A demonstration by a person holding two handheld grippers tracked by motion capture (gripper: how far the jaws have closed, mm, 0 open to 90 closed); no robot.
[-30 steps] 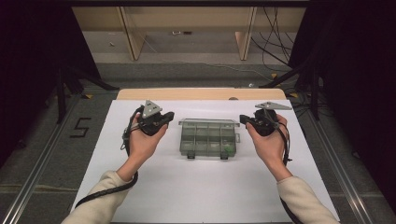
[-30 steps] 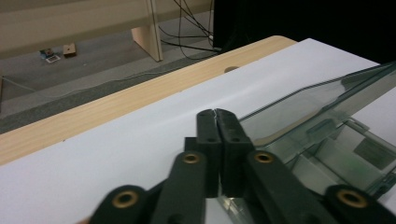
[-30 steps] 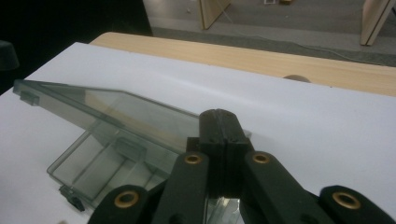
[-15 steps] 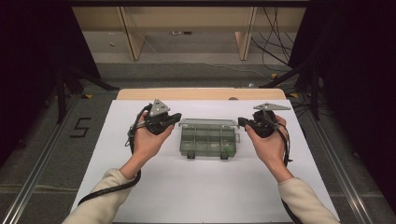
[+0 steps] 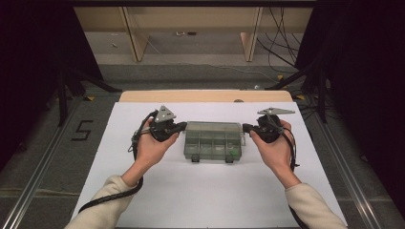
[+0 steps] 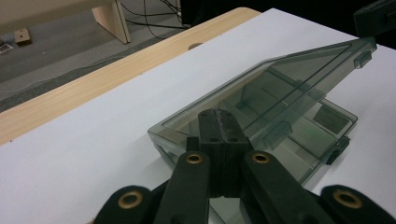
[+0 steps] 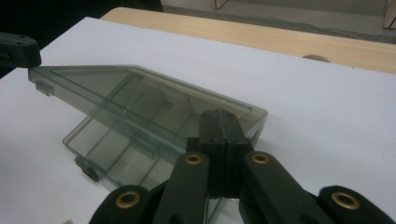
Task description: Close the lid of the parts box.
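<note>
A clear grey-green compartment box (image 5: pixel 212 140) lies in the middle of the white table top (image 5: pixel 200 191). Its lid (image 6: pixel 280 88) stands tilted up over the base (image 6: pixel 327 126). My left gripper (image 5: pixel 184 126) is shut, with its tip (image 6: pixel 217 116) at the lid's left end. My right gripper (image 5: pixel 244 128) is shut too, and its tip (image 7: pixel 222 116) meets the lid (image 7: pixel 140 98) at the right end. Nothing sits between either pair of jaws. In the right gripper view the left gripper's tip (image 7: pixel 16 49) touches the lid's far corner.
Two black latches (image 5: pixel 195 158) hang on the box's near side. A wooden strip (image 5: pixel 205 95) edges the table at the back. Beyond it are wooden legs (image 5: pixel 133 38) and cables (image 5: pixel 282 33). A "5" (image 5: pixel 82 130) marks the floor at the left.
My left gripper has shifted a little to the right, up to the box's left end. The right gripper has kept its place.
</note>
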